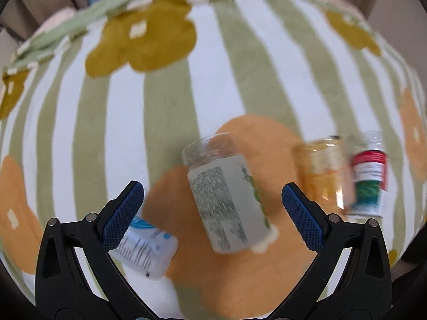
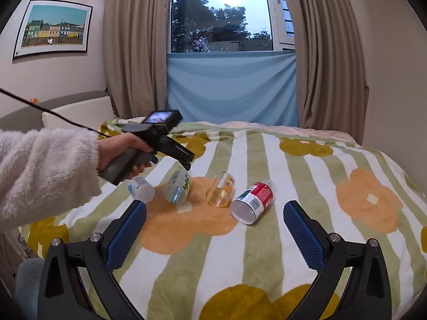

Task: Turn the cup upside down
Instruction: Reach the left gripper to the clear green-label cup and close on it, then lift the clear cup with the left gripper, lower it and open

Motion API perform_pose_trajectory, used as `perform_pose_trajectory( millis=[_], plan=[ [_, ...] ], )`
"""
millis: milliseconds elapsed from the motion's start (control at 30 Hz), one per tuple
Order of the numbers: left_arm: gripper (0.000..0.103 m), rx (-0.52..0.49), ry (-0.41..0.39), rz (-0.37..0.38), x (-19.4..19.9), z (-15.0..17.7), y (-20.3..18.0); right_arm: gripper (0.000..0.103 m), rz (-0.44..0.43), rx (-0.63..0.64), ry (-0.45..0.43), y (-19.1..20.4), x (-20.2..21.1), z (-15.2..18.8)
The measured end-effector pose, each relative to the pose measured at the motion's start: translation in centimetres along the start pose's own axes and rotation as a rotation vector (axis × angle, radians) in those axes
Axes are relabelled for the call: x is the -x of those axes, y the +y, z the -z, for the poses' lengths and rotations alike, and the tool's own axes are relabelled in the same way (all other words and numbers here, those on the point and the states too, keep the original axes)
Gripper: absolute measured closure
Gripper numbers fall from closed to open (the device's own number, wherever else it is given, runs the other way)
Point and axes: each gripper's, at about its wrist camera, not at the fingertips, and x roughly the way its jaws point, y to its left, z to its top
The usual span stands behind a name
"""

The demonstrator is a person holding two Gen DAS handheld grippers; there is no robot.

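Note:
Several plastic cups lie on their sides in a row on the striped flower blanket (image 2: 240, 256). A clear cup with a green and white label (image 1: 225, 200) lies between the open fingers of my left gripper (image 1: 212, 196), a little ahead of the tips; it also shows in the right wrist view (image 2: 177, 186). My left gripper (image 2: 186, 161) hovers just above it there, held by a hand. My right gripper (image 2: 214, 212) is open and empty, above the blanket's near part.
A blue and white cup (image 2: 141, 192) lies at the left, also by my left finger (image 1: 149, 250). An amber clear cup (image 2: 220, 190) and a red, green and white cup (image 2: 252, 203) lie to the right. Window and curtains stand behind the bed.

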Motion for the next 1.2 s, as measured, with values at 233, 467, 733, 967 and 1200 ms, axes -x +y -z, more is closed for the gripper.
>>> perform_pose_trajectory(
  millis=[233, 467, 733, 967, 1200],
  plan=[
    [0.004, 0.037, 0.108, 0.033, -3.5, -0.9, 0.5, 0.0, -0.028, -0.016, 0.034, -0.9, -2.4, 0.5],
    [0.037, 0.073, 0.167, 0.103, -5.8, -1.0, 0.6, 0.0, -0.079, -0.045, 0.083, -0.7, -3.7, 1.6],
    [0.038, 0.077, 0.15, 0.155, -4.6, 0.1, 1.6, 0.0, -0.077, -0.058, 0.08, -0.6, -3.4, 1.5],
    [0.038, 0.018, 0.125, 0.203, 1.0, 2.4, 2.3, 0.0, -0.098, -0.053, 0.03, 0.1, -1.8, 0.3],
    [0.038, -0.119, 0.159, 0.253, 5.8, 10.8, -1.1, 0.0, -0.123, -0.036, 0.015, 0.8, 1.1, -0.3]
  ],
)
